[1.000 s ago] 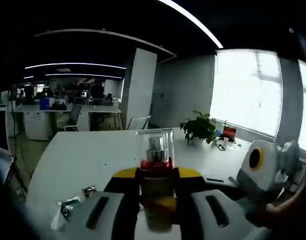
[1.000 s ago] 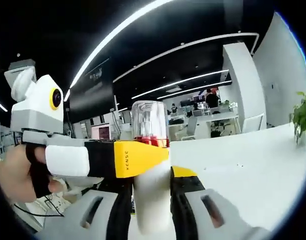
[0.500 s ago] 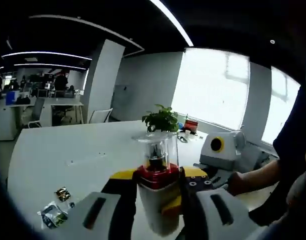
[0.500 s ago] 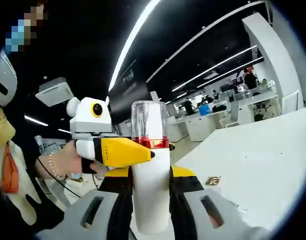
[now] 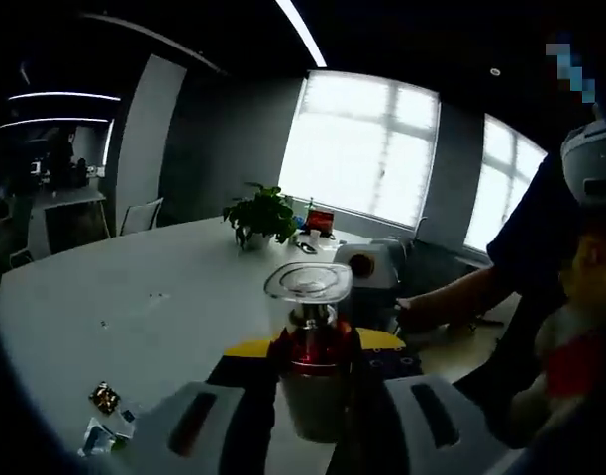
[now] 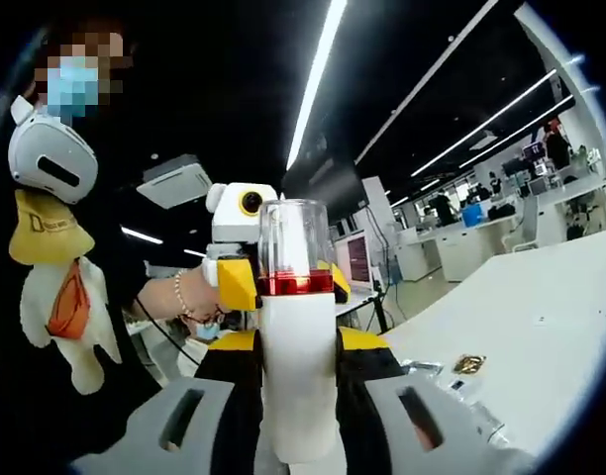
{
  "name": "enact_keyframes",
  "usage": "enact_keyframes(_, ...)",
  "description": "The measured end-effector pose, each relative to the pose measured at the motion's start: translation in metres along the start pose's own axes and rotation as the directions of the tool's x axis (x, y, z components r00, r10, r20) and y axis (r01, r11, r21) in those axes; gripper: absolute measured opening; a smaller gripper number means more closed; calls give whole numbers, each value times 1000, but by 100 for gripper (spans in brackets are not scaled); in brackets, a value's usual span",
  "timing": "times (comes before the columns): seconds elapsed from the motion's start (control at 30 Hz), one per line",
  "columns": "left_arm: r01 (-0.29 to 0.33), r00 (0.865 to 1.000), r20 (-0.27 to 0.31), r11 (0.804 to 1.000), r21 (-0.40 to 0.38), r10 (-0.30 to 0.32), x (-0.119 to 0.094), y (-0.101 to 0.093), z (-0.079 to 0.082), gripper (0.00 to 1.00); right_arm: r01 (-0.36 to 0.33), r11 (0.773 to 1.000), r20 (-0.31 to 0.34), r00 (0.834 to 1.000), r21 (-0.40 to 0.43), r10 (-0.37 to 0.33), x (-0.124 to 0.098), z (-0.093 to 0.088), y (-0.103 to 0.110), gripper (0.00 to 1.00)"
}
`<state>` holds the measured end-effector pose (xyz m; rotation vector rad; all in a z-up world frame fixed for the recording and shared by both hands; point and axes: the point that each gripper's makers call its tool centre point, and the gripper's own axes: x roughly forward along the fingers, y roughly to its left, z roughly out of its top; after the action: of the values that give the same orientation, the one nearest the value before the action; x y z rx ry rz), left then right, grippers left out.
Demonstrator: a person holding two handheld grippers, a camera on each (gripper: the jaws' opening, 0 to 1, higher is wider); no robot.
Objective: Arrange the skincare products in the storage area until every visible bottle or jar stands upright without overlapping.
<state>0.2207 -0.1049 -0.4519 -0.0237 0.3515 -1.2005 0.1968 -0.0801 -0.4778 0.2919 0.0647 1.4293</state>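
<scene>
No legible text or labels.

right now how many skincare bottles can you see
1. A white pump bottle with a red collar and clear cap, held above the white table between both hand-held grippers: the left and the right. Others may lie out of view.

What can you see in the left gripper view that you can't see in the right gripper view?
The left gripper view has a potted plant in front of bright windows, with the other gripper behind the bottle. The right gripper view has a plush toy hanging from the person, a long ceiling light and distant desks. Both have the bottle with its clear cap and red band held between gripper fingers, a white table and small wrappers on it.
</scene>
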Motion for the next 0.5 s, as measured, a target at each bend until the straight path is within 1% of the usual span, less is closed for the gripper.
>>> enact_keyframes(0.03,0,1000,-5,1000,5,0,0,0,-1,29,-6,1000,-3,1000,-6,6,0,-1,1,27)
enact_keyframes(0.07,-8,1000,-30,998,54,10,1,2,-5,29,0,999,-19,1000,-45,0,0,-4,-1,27)
enact_keyframes(0.1,-3,999,-40,997,82,6,2,2,-7,29,3,998,-31,1000,-66,-5,0,-6,-2,27)
enact_keyframes(0.13,5,998,-62,992,127,3,5,-3,-11,28,-8,995,-62,998,-100,2,-1,-10,-2,27)
enact_keyframes(0.17,8,997,-73,990,139,2,7,-4,-13,28,-5,994,-86,996,-107,-5,-1,-13,-3,27)
enact_keyframes(0.2,16,996,-89,987,163,-1,10,-7,-17,28,-4,991,-108,994,-137,-11,-2,-17,-4,28)
enact_keyframes(0.3,28,993,-118,983,182,-7,15,-9,-28,28,-4,986,-165,986,-166,-24,-4,-28,-6,28)
enact_keyframes(0.33,35,992,-126,982,185,-12,19,-13,-31,28,-6,985,-184,983,-171,-26,-5,-32,-6,28)
enact_keyframes(0.37,40,991,-131,982,183,-16,21,-13,-34,28,-5,985,-192,981,-175,-29,-6,-35,-7,28)
enact_keyframes(0.47,54,988,-149,983,176,-27,25,-14,-43,28,-8,983,-241,970,-186,-38,-8,-48,-9,28)
enact_keyframes(0.5,60,986,-163,983,175,-32,27,-15,-49,28,-12,981,-264,964,-193,-40,-9,-54,-11,27)
